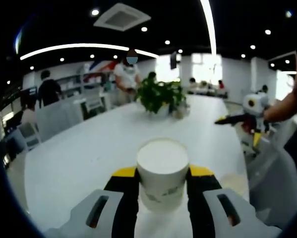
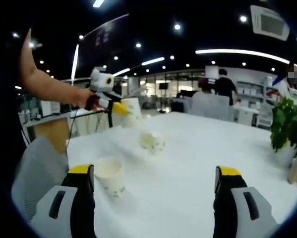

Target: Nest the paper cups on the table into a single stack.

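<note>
Room: an open office under a dark ceiling with round spotlights, long strip lights and a square air vent (image 1: 121, 16); people stand and sit at the far end.
Surface: a long white table (image 1: 89, 148) with grey chairs (image 1: 56, 119) along its side.
Held cup: a white paper cup with a faint green print (image 1: 162, 173), upside down with its flat base toward the camera, raised above the table in the left gripper view; in the right gripper view it is at the far left gripper's yellow tips (image 2: 131, 113).
Left gripper: the left gripper (image 1: 163, 173) has its black, yellow-tipped jaws clamped against both sides of that cup; a person's bare arm (image 2: 44, 84) carries it.
Second cup: a white paper cup lying on its side (image 2: 152, 141) on the table, well apart from the grippers.
Third cup: a white paper cup standing upright, mouth up (image 2: 110, 176), just beside the right gripper's left jaw, whether touching cannot be told.
Right gripper: the right gripper (image 2: 155, 183) has its jaws wide apart, nothing between them.
Further off: a green potted plant in a white pot (image 1: 160, 96) mid-table.
</note>
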